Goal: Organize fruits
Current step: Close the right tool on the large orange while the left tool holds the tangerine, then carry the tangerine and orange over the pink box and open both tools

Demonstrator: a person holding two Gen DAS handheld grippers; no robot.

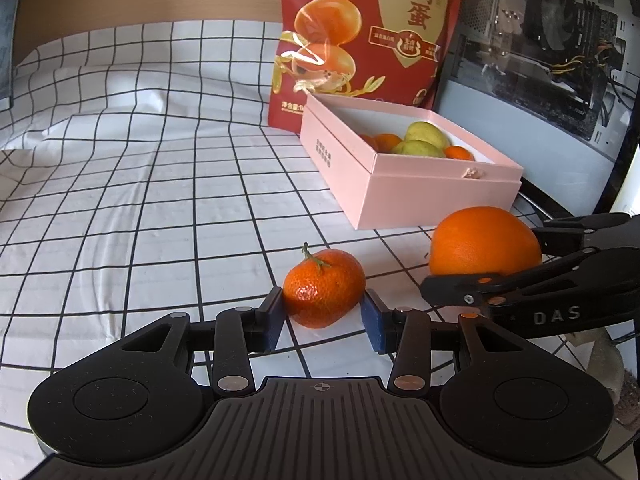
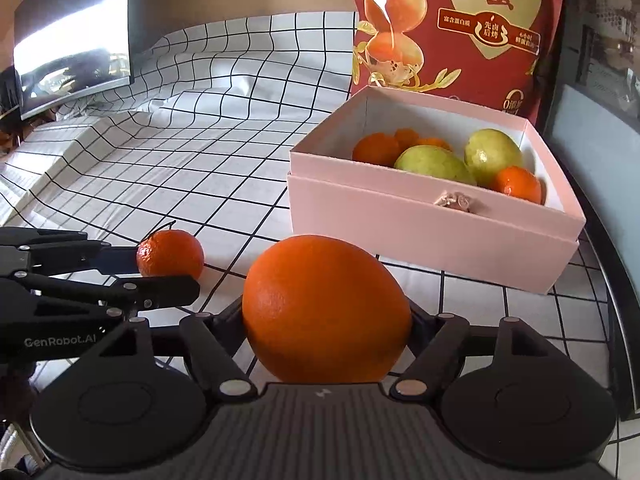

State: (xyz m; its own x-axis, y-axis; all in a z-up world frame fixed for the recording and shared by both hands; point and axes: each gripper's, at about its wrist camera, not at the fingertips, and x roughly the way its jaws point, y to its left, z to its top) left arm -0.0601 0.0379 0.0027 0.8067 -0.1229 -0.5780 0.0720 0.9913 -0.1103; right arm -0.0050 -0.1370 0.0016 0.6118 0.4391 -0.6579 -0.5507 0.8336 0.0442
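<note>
A small stemmed tangerine (image 1: 324, 286) rests on the checked cloth, and the blue pads of my left gripper (image 1: 324, 308) press on both its sides. To its right a large orange (image 1: 484, 240) sits between the black fingers of my right gripper (image 1: 484, 258). In the right wrist view the orange (image 2: 324, 308) fills the gap of the right gripper (image 2: 326, 320), touching both fingers. The tangerine (image 2: 172, 254) and the left gripper (image 2: 160, 276) show at the left. Behind stands an open pink box (image 2: 420, 232) holding two green fruits (image 2: 432, 164) and several tangerines.
A tall red snack bag (image 1: 360, 40) stands right behind the pink box (image 1: 420, 196). An open computer case (image 1: 540, 40) lines the right side. A dark monitor (image 2: 72, 40) stands at the far left. The checked cloth (image 1: 140, 200) spreads wrinkled to the left.
</note>
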